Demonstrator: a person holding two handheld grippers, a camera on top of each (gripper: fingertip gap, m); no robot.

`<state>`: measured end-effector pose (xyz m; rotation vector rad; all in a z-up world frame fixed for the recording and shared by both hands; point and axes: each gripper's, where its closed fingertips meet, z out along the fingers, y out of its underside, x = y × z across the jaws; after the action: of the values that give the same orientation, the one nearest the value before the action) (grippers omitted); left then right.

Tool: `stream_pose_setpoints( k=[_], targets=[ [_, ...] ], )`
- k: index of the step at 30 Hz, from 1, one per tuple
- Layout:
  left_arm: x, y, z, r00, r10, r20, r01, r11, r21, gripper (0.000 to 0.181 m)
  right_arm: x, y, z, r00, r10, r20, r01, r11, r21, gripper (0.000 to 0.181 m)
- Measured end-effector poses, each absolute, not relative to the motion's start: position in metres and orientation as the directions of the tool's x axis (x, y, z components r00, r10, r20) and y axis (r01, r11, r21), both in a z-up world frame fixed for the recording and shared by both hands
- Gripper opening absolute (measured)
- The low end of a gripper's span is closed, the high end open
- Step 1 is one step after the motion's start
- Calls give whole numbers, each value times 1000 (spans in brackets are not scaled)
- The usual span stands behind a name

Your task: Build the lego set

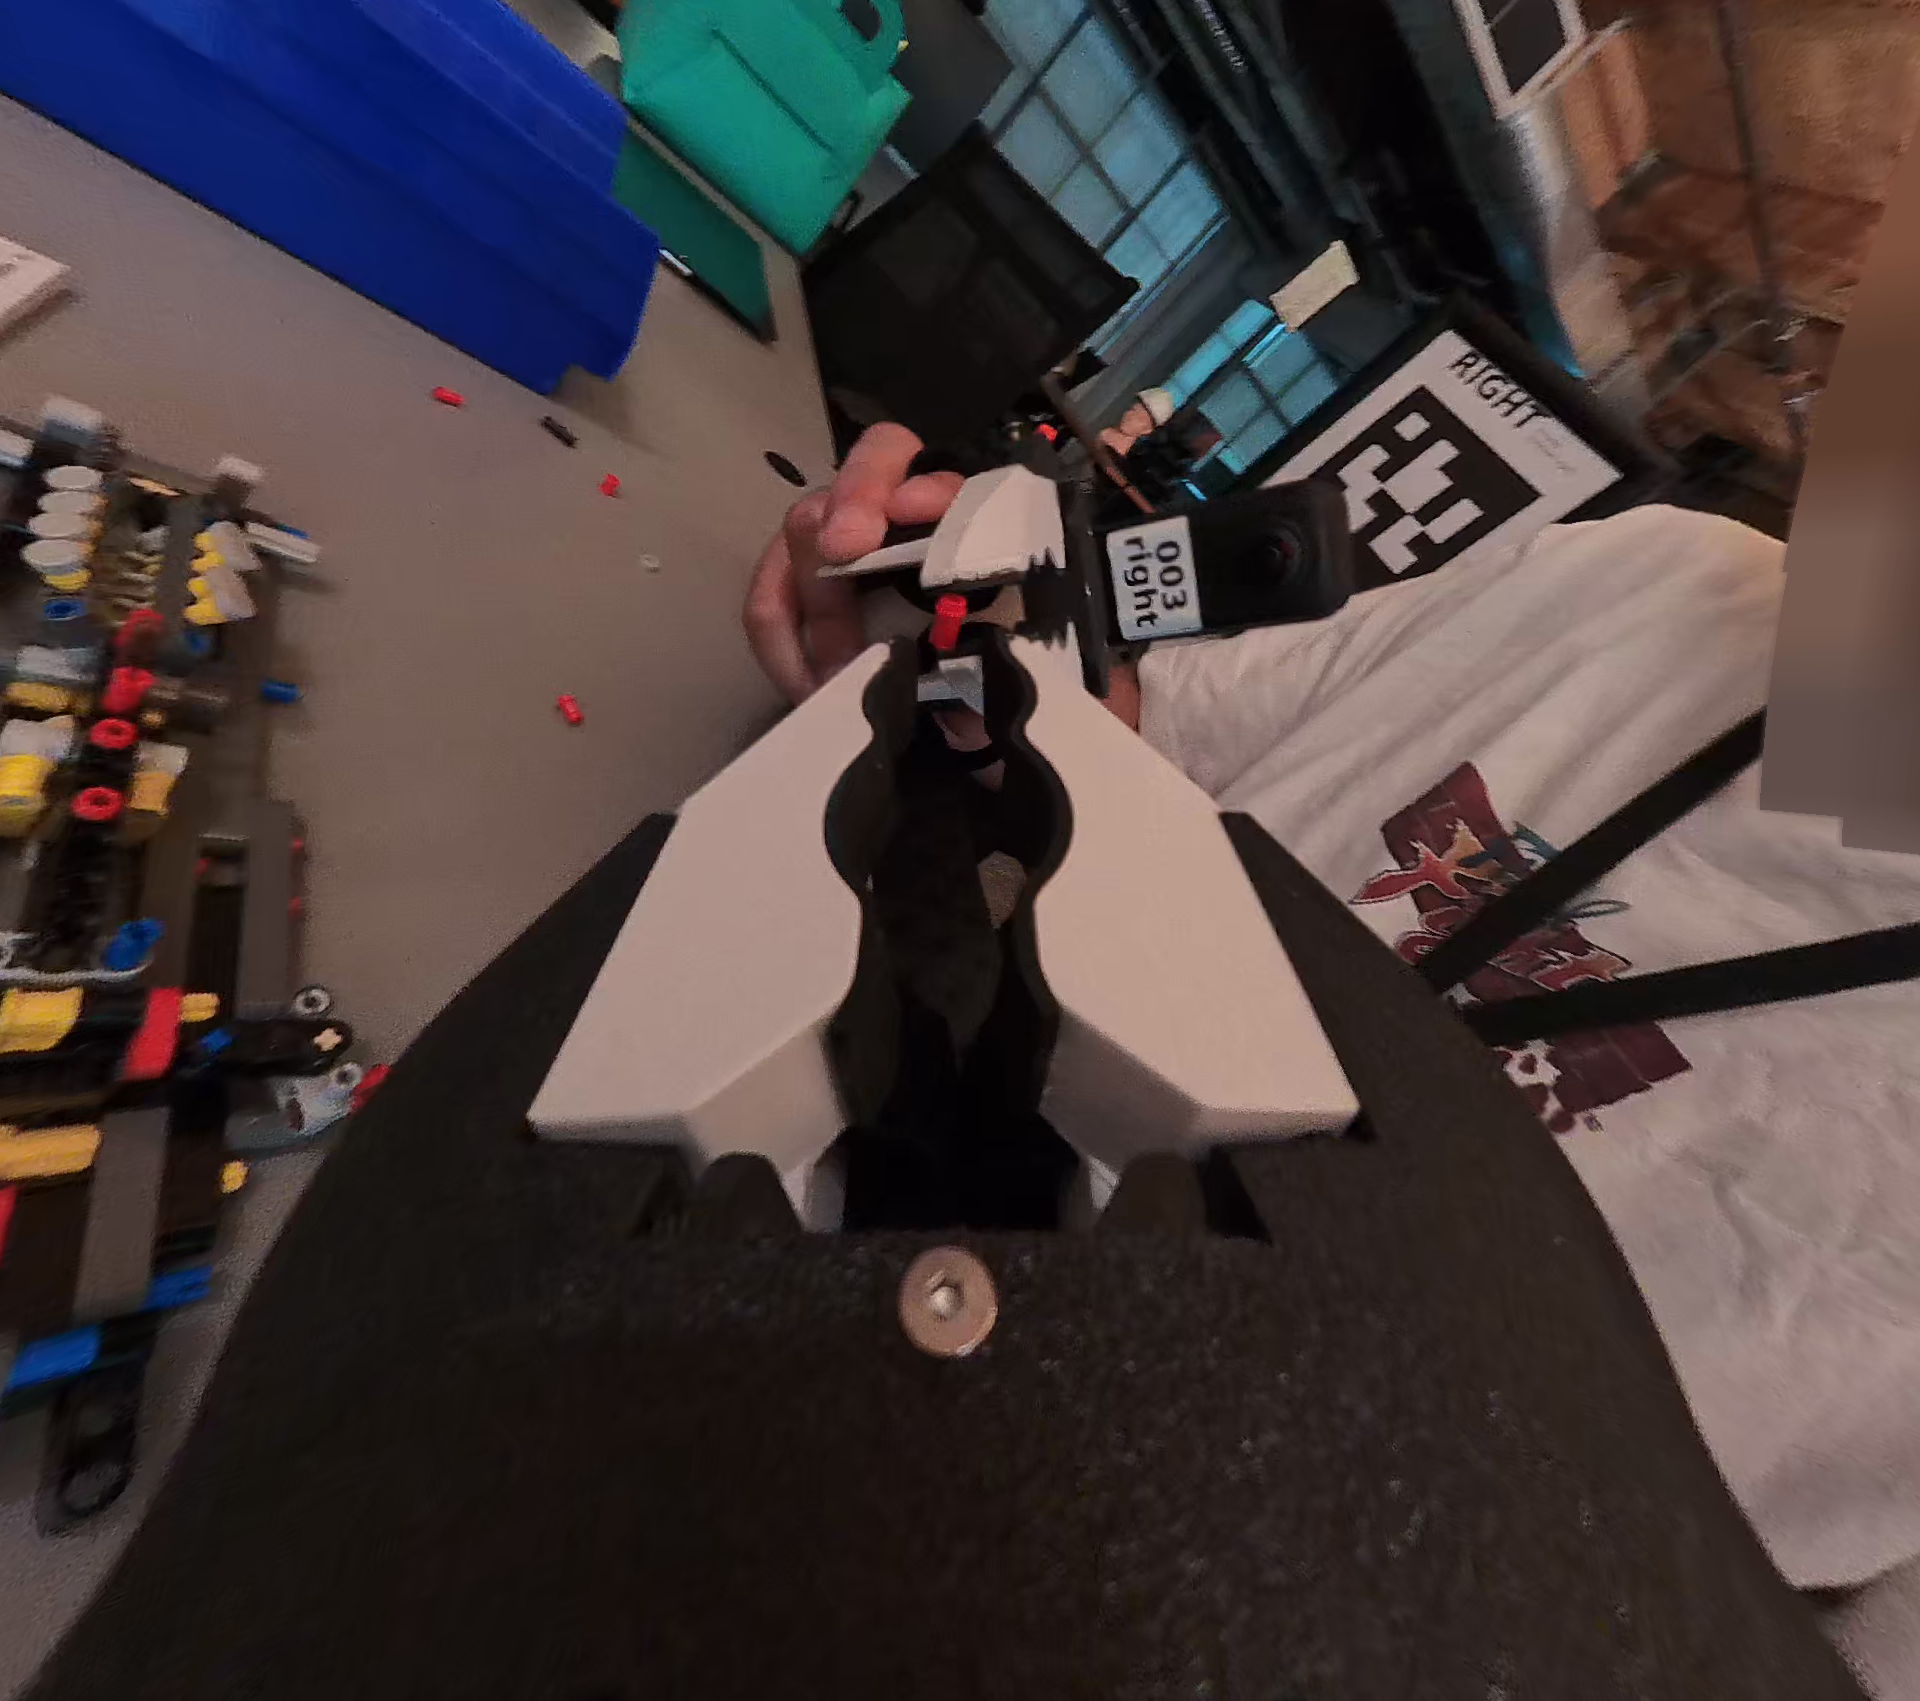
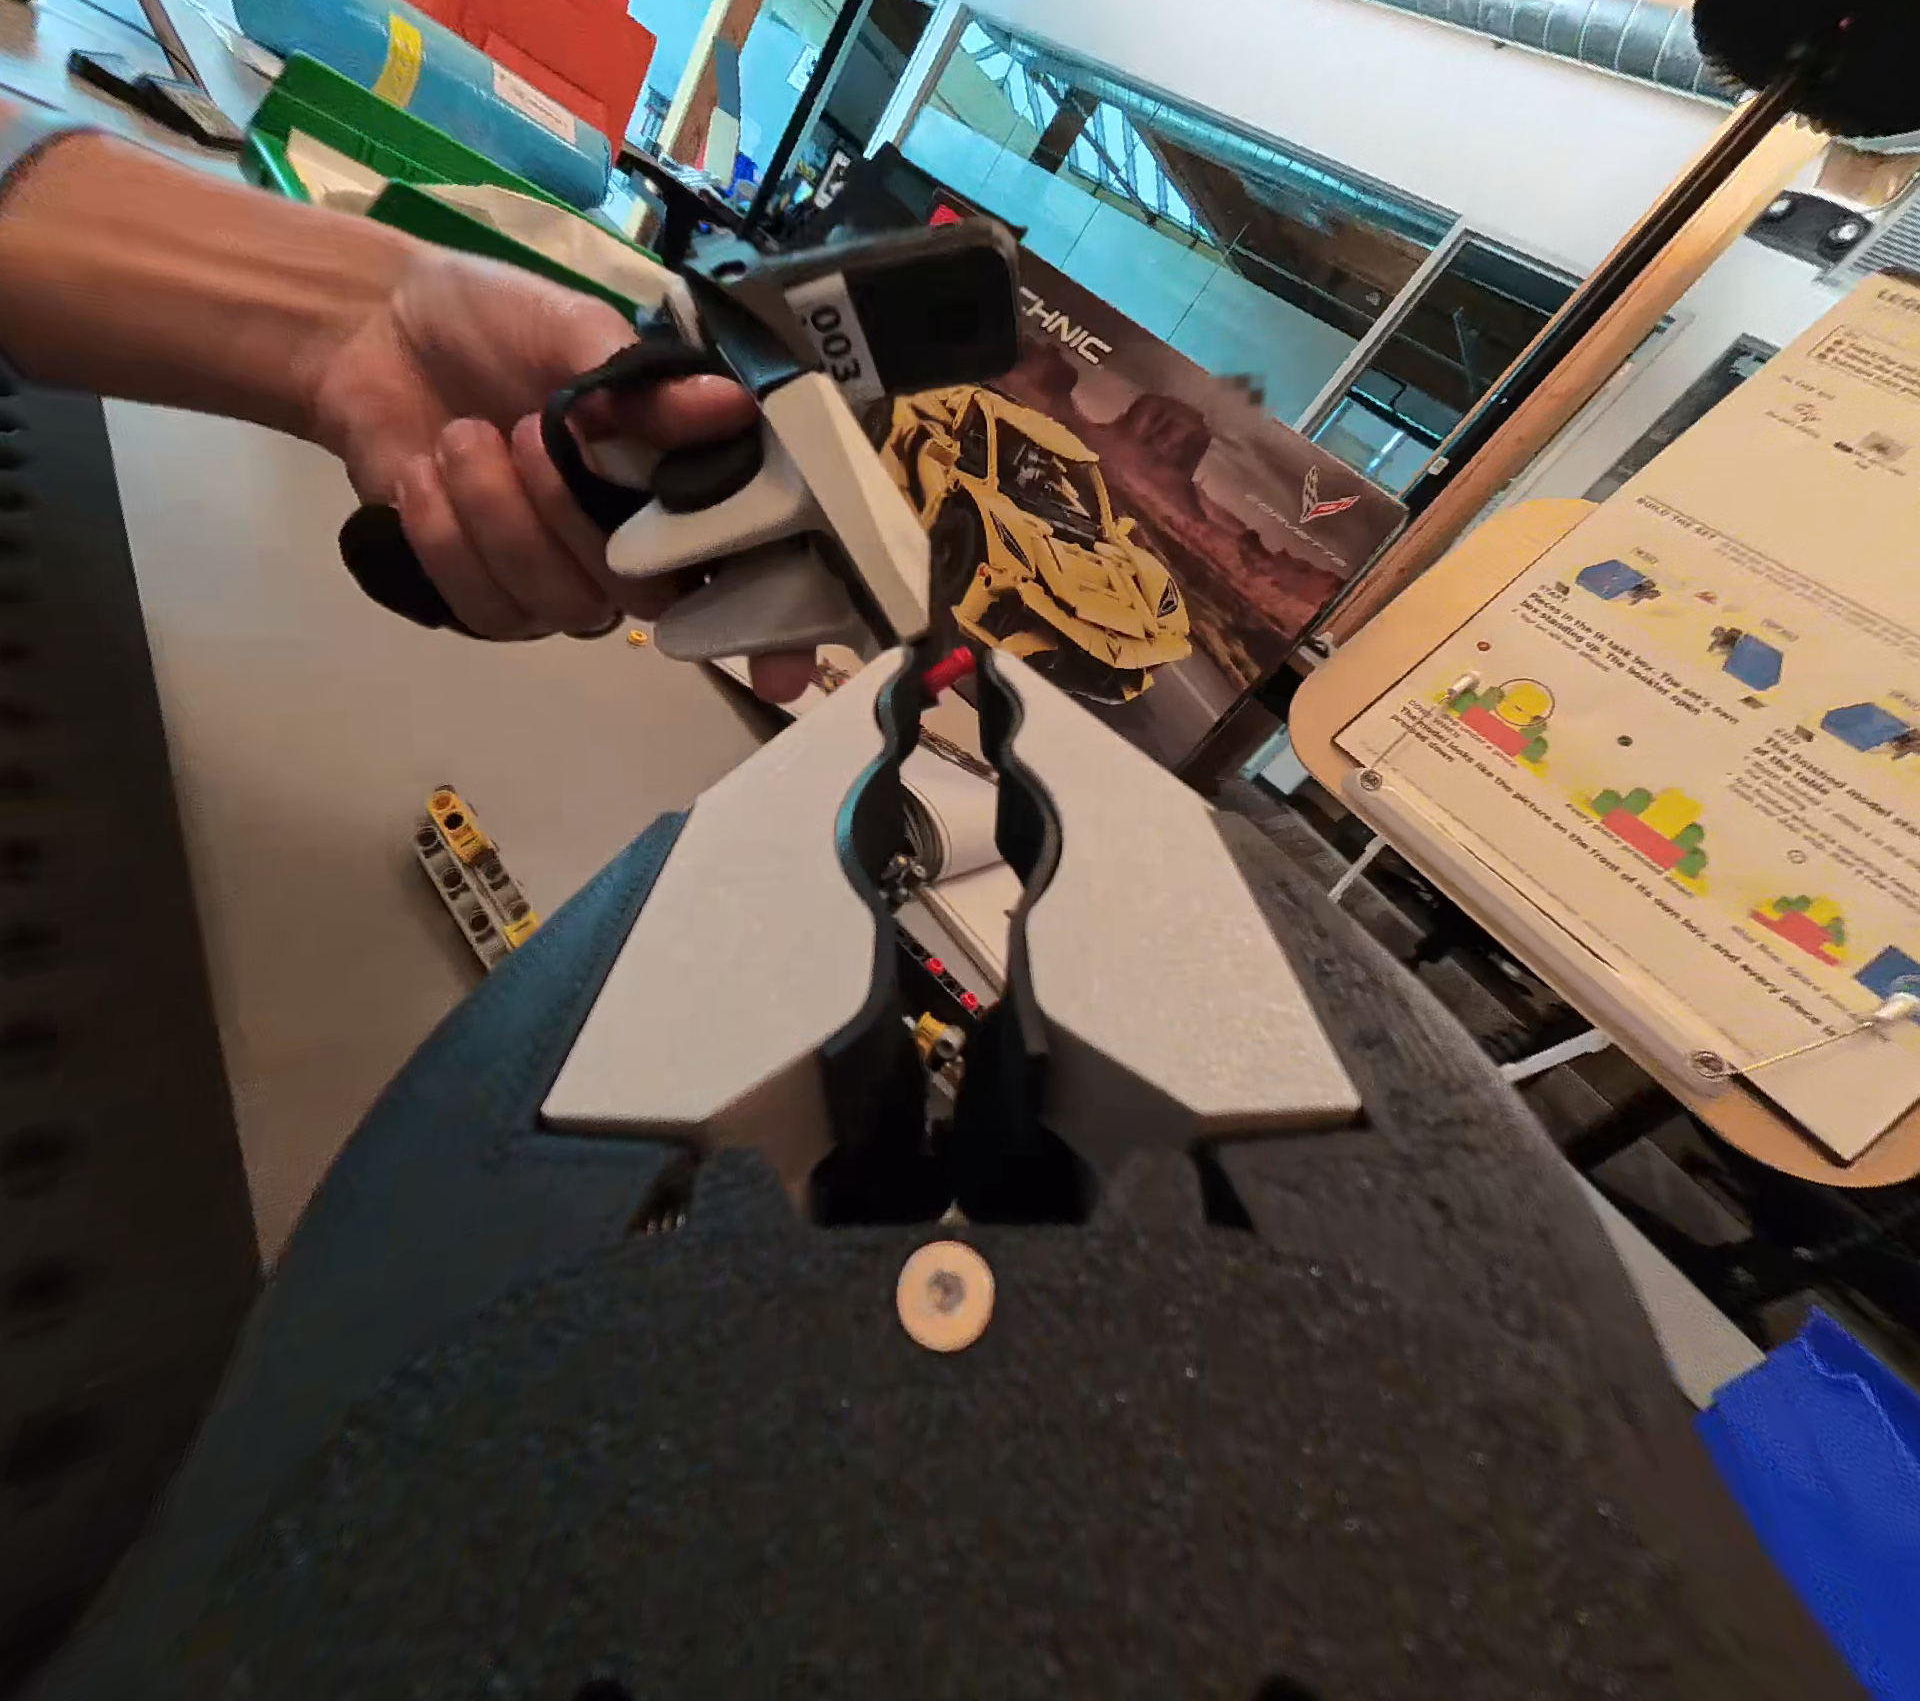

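Above the grey tabletop (image 1: 436, 571), the two grippers are being held tip to tip. A small grey piece (image 1: 951, 681) is being pinched at the tips of the left gripper (image 1: 948, 687), whose jaws are nearly closed on it. A red pin (image 2: 948, 672) is being gripped at the tips of the right gripper (image 2: 951, 677), jaws almost shut around it. In the left wrist view the pin is being held just above the grey piece; whether they touch cannot be told. The right gripper is being grasped by a hand (image 1: 831, 550), the left by the other hand (image 2: 488, 446). Sorted lego parts (image 1: 114, 778) are being kept at the tabletop's left side, with loose red pins (image 1: 569, 709) scattered nearby. A yellow-and-grey assembly (image 2: 473, 877) is lying on the tabletop. A box showing a yellow car (image 2: 1091, 529) is being propped behind.
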<state>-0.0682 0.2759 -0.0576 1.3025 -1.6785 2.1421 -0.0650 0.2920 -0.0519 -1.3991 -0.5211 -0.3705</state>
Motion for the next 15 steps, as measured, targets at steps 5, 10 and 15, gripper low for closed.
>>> stream_pose_setpoints(
  k=[5,10,15],
  targets=[
    [-69,275,-58,-636,-333,696,-569,-408,-714,6,-67,292,-54,826,69,560,546,150,-824,9],
    [-70,276,-60,-629,-296,719,-587,-426,-689,4,-71,293,-58,806,82,587,572,150,-806,10],
    [-72,278,-65,-628,-301,718,-597,-405,-692,3,-74,296,-64,788,99,608,595,133,-793,9]
  ],
)
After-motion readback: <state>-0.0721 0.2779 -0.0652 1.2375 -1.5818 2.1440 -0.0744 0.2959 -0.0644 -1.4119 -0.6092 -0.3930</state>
